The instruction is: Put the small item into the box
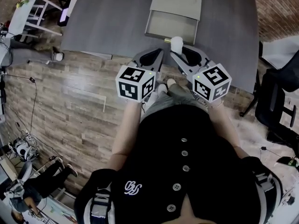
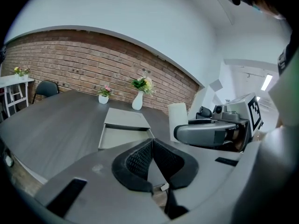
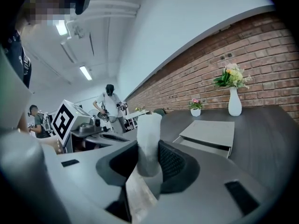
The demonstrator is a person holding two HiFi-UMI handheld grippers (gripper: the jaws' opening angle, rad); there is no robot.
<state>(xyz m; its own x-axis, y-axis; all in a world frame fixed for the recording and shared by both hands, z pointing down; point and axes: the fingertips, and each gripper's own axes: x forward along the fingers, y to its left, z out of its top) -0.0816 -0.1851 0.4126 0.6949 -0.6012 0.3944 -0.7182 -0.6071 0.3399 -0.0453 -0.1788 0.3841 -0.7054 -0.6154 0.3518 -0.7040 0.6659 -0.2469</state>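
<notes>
An open grey box (image 1: pixel 171 27) lies on the dark table (image 1: pixel 112 22), its lid (image 1: pixel 176 2) tipped back on the far side; the box (image 2: pixel 122 136) (image 3: pixel 208 135) shows in both gripper views. My right gripper (image 1: pixel 177 48) (image 3: pixel 148 160) is shut on a small white cylindrical item (image 1: pixel 176 44) (image 3: pixel 149 141), held upright just short of the box's near edge. That item (image 2: pixel 178 116) also shows in the left gripper view. My left gripper (image 1: pixel 160 55) (image 2: pixel 152 160) is shut with nothing between its jaws, beside the right one at the table's near edge.
A white vase with flowers (image 2: pixel 139 97) (image 3: pixel 233 97) and a small potted plant (image 2: pixel 103 97) (image 3: pixel 195 109) stand at the table's far end by the brick wall. A black chair (image 1: pixel 278 97) is at the right, a white shelf (image 1: pixel 30 8) at the left. A person (image 3: pixel 110 104) stands in the distance.
</notes>
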